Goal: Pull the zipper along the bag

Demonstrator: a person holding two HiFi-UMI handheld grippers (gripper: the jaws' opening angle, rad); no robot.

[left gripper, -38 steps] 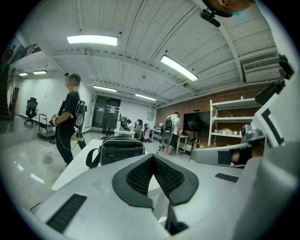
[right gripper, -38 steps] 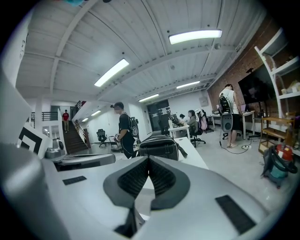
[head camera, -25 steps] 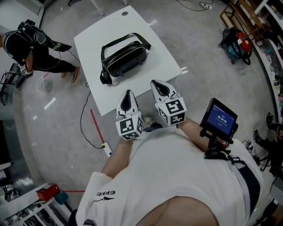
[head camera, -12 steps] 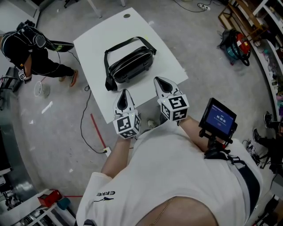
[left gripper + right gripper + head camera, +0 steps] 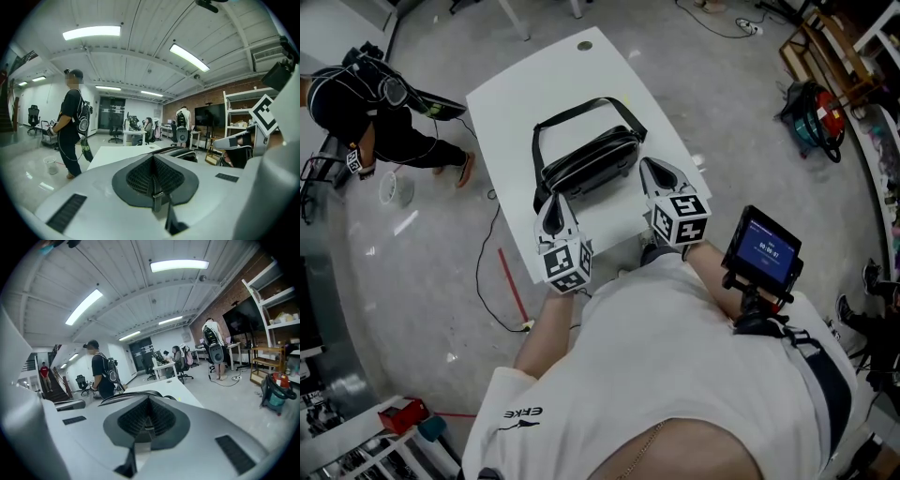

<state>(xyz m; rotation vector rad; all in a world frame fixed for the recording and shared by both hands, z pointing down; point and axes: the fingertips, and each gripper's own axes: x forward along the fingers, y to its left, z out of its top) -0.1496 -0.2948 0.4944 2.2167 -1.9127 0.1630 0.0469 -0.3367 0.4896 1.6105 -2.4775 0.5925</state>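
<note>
1. Bag (image 5: 586, 161), black, glossy and oblong with a black loop strap (image 5: 577, 112), is lying near the middle of the white rectangular counter (image 5: 525, 80). In the head view its long side is running from 8 o'clock to 2 o'clock, and the strap is arching over its 12 o'clock side.
2. Its zipper is too small to make out in any view, so I cannot tell whether it is open, closed or partway along. I judge the pull as not yet begun, since nothing is touching the bag.
3. The left gripper (image 5: 551, 202) is hovering over the counter's near edge at the bag's 7 o'clock, just beside it but apart. In the left gripper view its jaws (image 5: 153, 159) are standing pressed together with nothing between them, and the bag (image 5: 180, 152) is showing beyond their tips.
4. The right gripper (image 5: 652, 167) is hovering at the bag's 4 o'clock, near its end and also apart from it. In the right gripper view its jaws (image 5: 148, 400) are likewise closed on nothing, with the bag (image 5: 133, 395) lying just past them.
5. Everything is remaining, by my reading: opening the jaws, steadying the bag with one gripper, pinching the zipper pull with the other and drawing it along the bag.
6. A person in black (image 5: 366, 103) is standing on the grey floor (image 5: 731, 112) at the counter's 10 o'clock, well apart from the work.
</note>
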